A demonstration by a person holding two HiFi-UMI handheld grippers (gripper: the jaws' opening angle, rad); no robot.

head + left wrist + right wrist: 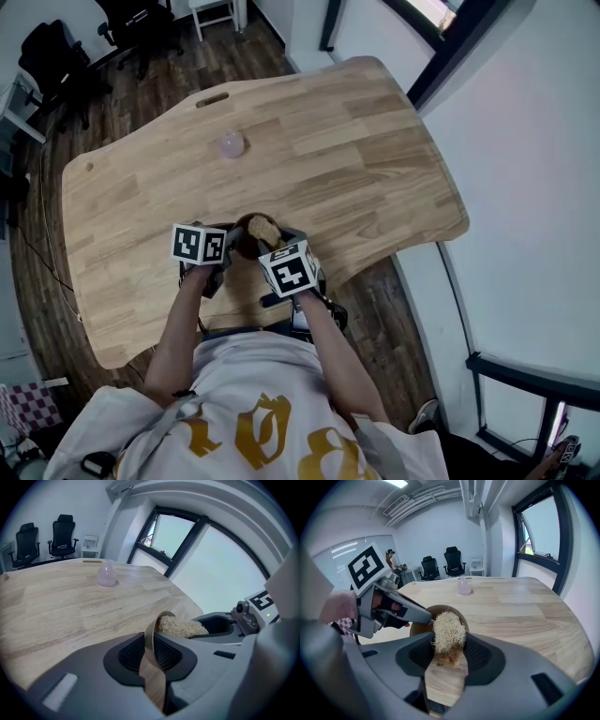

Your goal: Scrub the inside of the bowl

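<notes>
While nose-down, hand-held grippers (pixel 152 654) (pixel 447 649) @ bowl (pixel 421 629)

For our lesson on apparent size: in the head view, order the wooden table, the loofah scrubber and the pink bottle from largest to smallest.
1. wooden table
2. loofah scrubber and pink bottle: near alike, the scrubber partly hidden, so unranked.

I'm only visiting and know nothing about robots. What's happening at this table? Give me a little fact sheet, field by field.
Surface: wooden table
Bowl hold: left gripper, jaws shut on the rim of the brown bowl
Scrubbing tool: right gripper, jaws shut on a fibrous scrubber at the bowl's mouth
Bowl position: near the table edge closest to the person
Elsewhere: pale pink container, standing alone farther back on the table
</notes>
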